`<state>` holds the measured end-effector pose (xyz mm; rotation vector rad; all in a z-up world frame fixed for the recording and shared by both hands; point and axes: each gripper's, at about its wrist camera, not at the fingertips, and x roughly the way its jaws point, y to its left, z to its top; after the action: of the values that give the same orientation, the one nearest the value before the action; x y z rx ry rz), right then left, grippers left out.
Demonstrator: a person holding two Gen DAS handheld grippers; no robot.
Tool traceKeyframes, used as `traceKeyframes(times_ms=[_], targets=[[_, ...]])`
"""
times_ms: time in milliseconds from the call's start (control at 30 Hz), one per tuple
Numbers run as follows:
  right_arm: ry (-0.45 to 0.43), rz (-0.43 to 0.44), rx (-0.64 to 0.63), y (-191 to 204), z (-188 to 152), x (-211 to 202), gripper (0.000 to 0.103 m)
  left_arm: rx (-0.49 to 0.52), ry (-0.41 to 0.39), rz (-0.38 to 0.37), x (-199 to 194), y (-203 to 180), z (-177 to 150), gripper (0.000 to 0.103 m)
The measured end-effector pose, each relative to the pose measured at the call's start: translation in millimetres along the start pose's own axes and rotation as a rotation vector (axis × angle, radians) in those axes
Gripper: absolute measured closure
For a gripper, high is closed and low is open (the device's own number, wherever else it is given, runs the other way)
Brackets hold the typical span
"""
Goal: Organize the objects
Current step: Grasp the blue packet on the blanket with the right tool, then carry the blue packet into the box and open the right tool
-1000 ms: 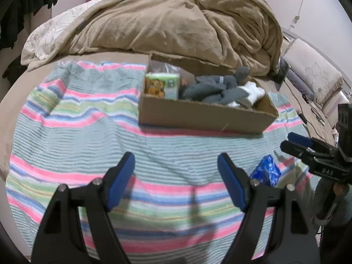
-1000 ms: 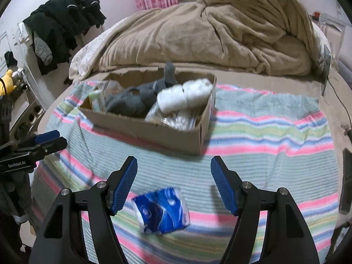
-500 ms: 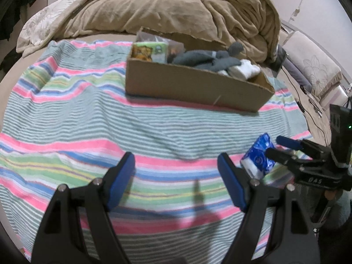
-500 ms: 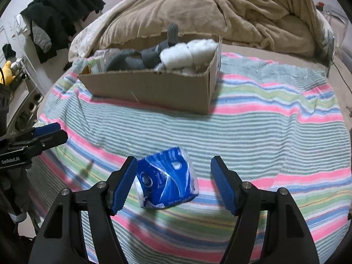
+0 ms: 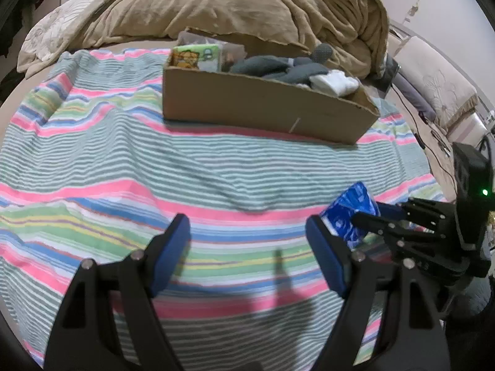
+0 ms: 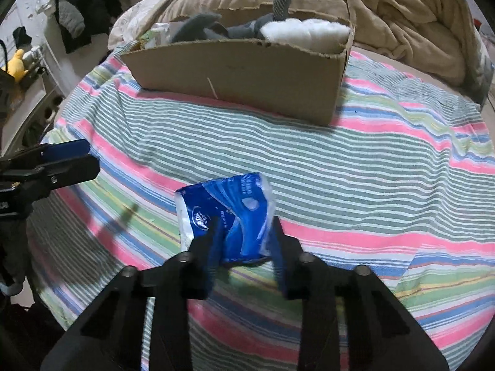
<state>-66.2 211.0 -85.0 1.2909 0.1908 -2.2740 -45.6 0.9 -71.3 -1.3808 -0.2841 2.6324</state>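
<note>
The right gripper (image 6: 244, 241), wide open around the blue tissue pack (image 6: 227, 213) half a second ago, now has its fingers clamped on the pack's near end, with the pack tilted up off the striped blanket (image 6: 371, 160). The left gripper (image 5: 247, 247) hangs open and empty over the blanket. With the pack in hand, the likely next step is carrying it to the cardboard box (image 6: 247, 74), which already holds socks and another packet.

pink, green, blue and white striped sheet (image 6: 386, 167) under brown box (image 6: 247, 74); tan blanket (image 5: 216, 3) behind box; grey socks (image 5: 272, 65) and white socks (image 6: 312, 32) inside; blue-and-white pack (image 6: 229, 213) before box.
</note>
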Motion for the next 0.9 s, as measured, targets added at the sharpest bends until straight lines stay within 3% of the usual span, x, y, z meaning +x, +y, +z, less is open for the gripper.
traceKeyframes(times_ms=[300, 900], targets=[[-0.078, 0.025, -0.047, 15.1, 13.9, -29.6, 0.089, 0.001, -0.028, 0.006, -9.3, 4.8, 7.6, 0.024], [-0.259, -0.017, -0.039, -6.1, 76.7, -88.4, 0.089, -0.002, -0.118, 0.016, -32.3, 13.6, 41.8, 0.024]])
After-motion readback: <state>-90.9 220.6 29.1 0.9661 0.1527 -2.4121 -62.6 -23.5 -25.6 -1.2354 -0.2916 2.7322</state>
